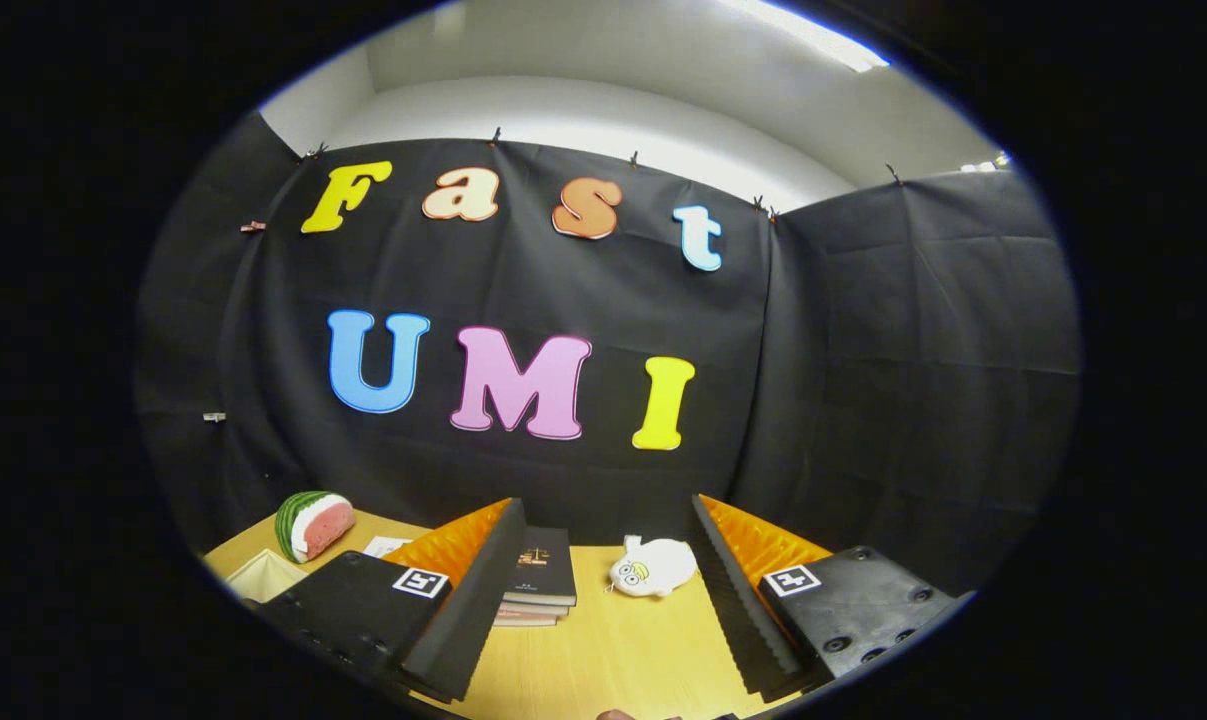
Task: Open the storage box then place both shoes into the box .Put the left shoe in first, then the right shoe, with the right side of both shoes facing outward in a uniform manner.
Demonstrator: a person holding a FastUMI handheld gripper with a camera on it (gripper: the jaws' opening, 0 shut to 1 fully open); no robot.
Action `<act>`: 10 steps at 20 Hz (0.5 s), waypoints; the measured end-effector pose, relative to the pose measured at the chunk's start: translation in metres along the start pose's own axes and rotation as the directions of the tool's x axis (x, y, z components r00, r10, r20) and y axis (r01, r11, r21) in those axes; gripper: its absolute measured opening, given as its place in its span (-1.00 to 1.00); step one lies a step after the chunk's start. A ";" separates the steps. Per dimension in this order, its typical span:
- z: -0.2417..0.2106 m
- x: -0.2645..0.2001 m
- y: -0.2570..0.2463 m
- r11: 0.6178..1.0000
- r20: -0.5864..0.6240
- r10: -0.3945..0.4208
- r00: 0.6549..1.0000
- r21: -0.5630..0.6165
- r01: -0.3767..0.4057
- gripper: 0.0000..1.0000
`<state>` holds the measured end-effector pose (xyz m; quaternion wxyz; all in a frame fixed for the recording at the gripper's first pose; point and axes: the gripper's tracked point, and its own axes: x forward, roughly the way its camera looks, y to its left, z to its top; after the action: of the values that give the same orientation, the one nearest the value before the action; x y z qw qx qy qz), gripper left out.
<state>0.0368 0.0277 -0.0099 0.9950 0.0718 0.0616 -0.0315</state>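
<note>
Your claw [603, 600] stands wide open with nothing between its fingers, only bare desk [613, 650]. Low at the left of the frame, just outside the left finger, a pale box corner [263, 578] peeks in; you cannot tell whether it is the storage box. Beyond the fingers lie stacked books [541, 575], a white plush toy [651, 567], and a watermelon slice [313, 524] at the far left.

A light wooden worktop [623, 650] carries a small stack of dark books [540, 578]. Near the books lies a soft white toy with big eyes [651, 567]. A toy slice of watermelon, green and pink [312, 524], sits well apart from the white toy.
</note>
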 end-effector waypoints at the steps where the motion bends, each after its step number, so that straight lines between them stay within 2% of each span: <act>1: 0.003 -0.002 0.001 1.000 0.012 0.001 1.000 -0.010 0.000 0.96; 10: 0.004 0.001 0.008 1.000 0.009 0.003 1.000 -0.019 -0.003 0.96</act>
<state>0.0385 0.0349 -0.0051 0.9960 0.0623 0.0575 -0.0296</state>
